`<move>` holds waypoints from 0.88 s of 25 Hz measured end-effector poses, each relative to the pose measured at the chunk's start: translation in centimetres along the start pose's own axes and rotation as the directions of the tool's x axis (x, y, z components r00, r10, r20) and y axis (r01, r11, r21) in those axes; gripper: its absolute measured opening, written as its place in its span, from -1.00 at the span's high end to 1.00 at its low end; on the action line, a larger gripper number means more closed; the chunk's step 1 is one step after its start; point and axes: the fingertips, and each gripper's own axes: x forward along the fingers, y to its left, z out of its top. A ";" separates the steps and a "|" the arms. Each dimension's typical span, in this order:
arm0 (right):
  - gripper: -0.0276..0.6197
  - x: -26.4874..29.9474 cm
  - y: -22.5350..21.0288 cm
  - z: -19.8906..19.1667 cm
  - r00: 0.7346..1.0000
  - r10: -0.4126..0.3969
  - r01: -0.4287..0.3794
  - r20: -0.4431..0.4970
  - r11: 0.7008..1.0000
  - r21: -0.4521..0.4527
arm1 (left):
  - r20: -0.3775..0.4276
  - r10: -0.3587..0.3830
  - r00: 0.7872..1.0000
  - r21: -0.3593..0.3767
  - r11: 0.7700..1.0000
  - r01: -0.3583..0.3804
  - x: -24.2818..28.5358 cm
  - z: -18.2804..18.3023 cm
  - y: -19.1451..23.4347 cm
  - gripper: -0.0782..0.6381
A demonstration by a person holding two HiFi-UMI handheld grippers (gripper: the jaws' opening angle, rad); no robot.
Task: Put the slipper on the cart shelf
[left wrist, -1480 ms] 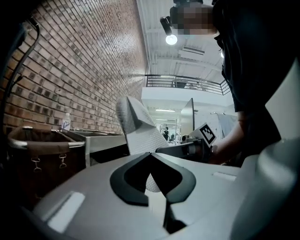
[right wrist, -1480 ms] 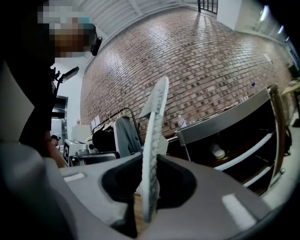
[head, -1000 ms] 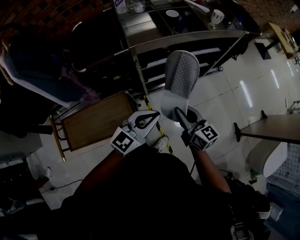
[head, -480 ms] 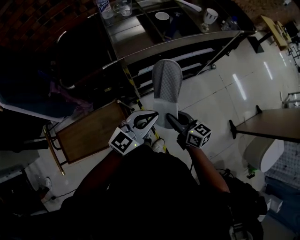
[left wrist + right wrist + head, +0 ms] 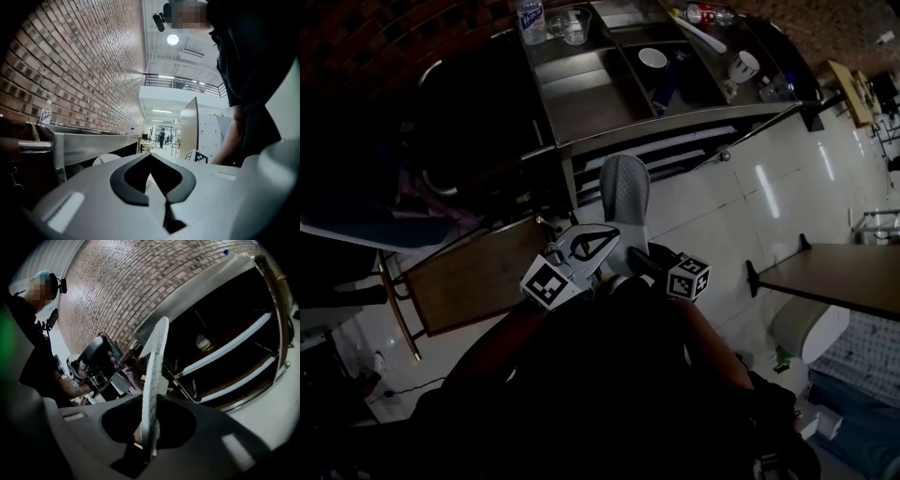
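Note:
A grey slipper (image 5: pixel 624 199) stands on edge in my right gripper (image 5: pixel 643 255), which is shut on its heel end. Its toe points at the lower shelves of the steel cart (image 5: pixel 675 118). In the right gripper view the slipper (image 5: pixel 153 376) runs thin and upright between the jaws of the right gripper (image 5: pixel 151 404), with the cart's white shelf edges (image 5: pixel 229 347) beyond it. My left gripper (image 5: pixel 612 232) hangs just left of the slipper, shut with nothing in it. In the left gripper view, the left gripper (image 5: pixel 150 155) shows a strip of the slipper (image 5: pixel 157 197) through its gap.
The cart top carries a bottle (image 5: pixel 530 17), a white bowl (image 5: pixel 652 57) and a cup (image 5: pixel 744 65). A wooden stool (image 5: pixel 473 277) stands on the floor to the left. A dark table (image 5: pixel 839 272) and a white seat (image 5: pixel 804 323) stand at the right.
The slipper in my right gripper has come closer to the cart, its toe now at the lower shelves. The left gripper has kept its place beside it.

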 end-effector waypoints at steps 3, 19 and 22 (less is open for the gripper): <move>0.71 1.2 -1.4 -0.7 0.999 0.035 -0.032 -0.040 0.996 0.085 | -0.006 0.019 1.000 -0.002 1.000 -0.019 0.1 -0.2 1.0 0.78; 0.71 11.9 -11.1 3.8 0.943 0.237 -0.163 -0.235 0.941 0.295 | -0.069 0.199 0.978 -0.018 0.980 -0.201 3.5 -1.9 7.2 0.78; 0.71 13.5 -13.0 5.3 0.949 0.226 -0.159 -0.219 0.944 0.288 | -0.070 0.228 0.971 -0.021 0.973 -0.230 4.3 -1.9 8.2 0.78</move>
